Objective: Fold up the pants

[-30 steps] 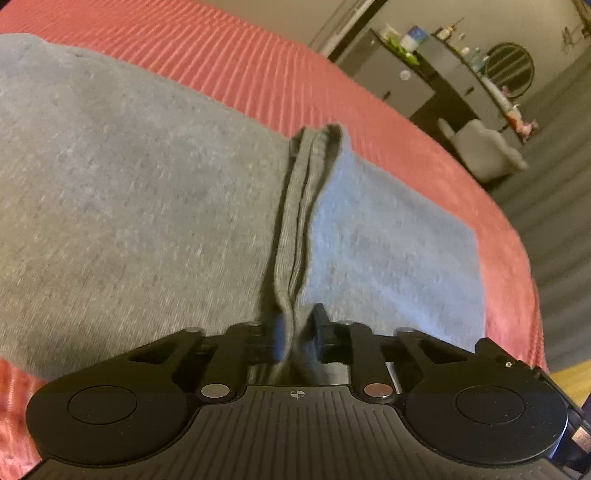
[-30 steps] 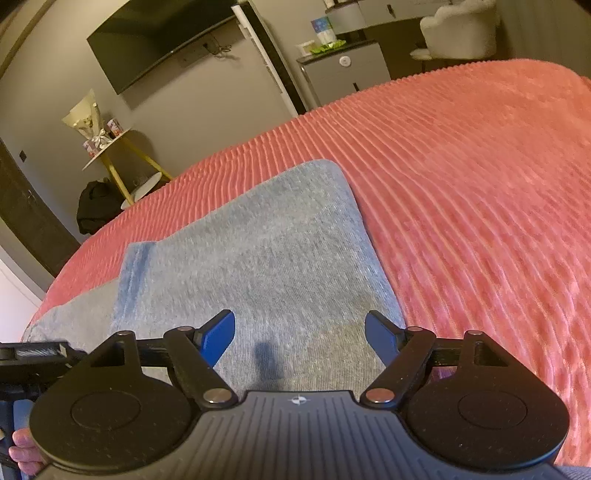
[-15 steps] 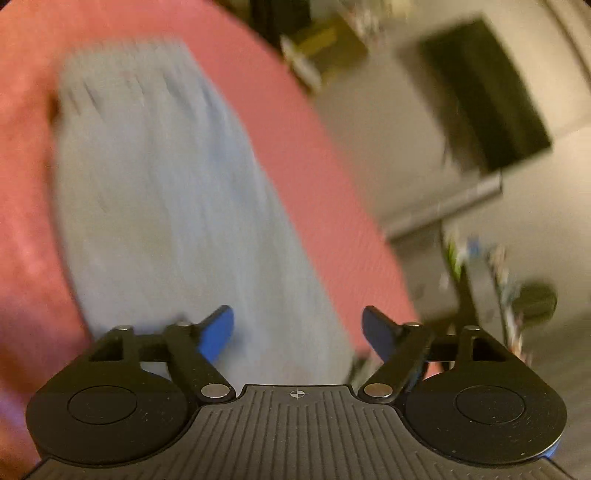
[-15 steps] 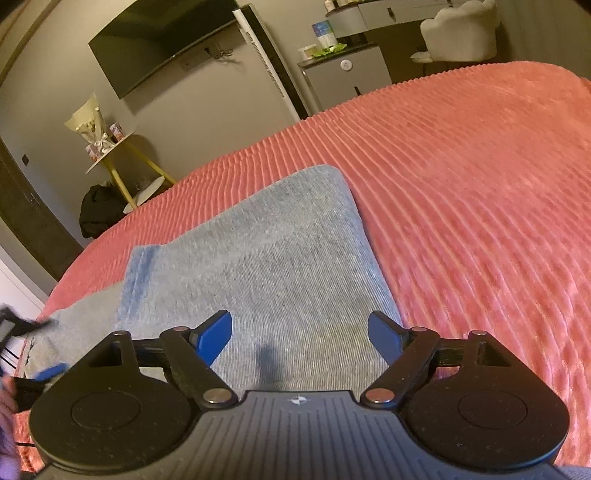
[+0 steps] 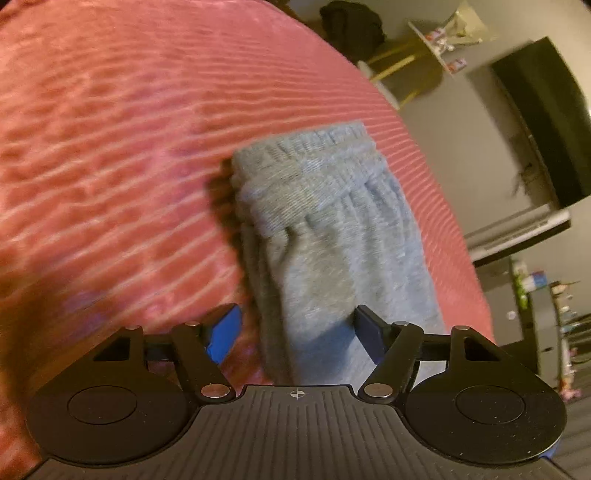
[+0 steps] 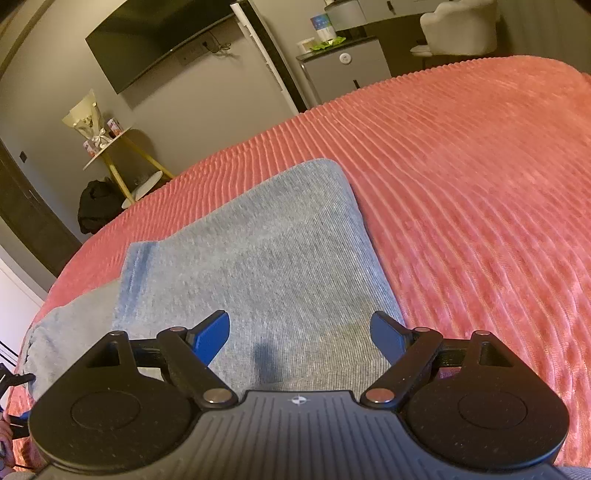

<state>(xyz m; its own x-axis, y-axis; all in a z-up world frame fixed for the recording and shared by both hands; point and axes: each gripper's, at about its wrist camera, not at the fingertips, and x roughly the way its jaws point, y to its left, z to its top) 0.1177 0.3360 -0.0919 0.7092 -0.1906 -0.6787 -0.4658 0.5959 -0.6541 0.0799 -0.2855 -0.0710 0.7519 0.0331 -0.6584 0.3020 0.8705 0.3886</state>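
The grey pants [image 6: 258, 258] lie folded on the red ribbed bedspread [image 6: 480, 184]. In the left wrist view the pants [image 5: 332, 229] run away from me, with the gathered elastic waistband [image 5: 310, 170] at the far end. My left gripper [image 5: 295, 328] is open and empty, just above the near end of the pants. My right gripper [image 6: 299, 334] is open and empty, hovering over the folded fabric near its right edge. A folded-over edge with a bluish band [image 6: 135, 266] shows on the left.
The bedspread [image 5: 110, 147] stretches wide on both sides of the pants. Beyond the bed stand a wall TV [image 6: 155, 40], a small yellow-legged side table [image 6: 110, 144], a dark bag [image 6: 98, 206] on the floor, a grey cabinet [image 6: 343, 70] and a pale chair [image 6: 458, 26].
My left gripper has let go of the pinched fold, opened, and swung round to face the waistband end. My right gripper has stayed open and nearly still.
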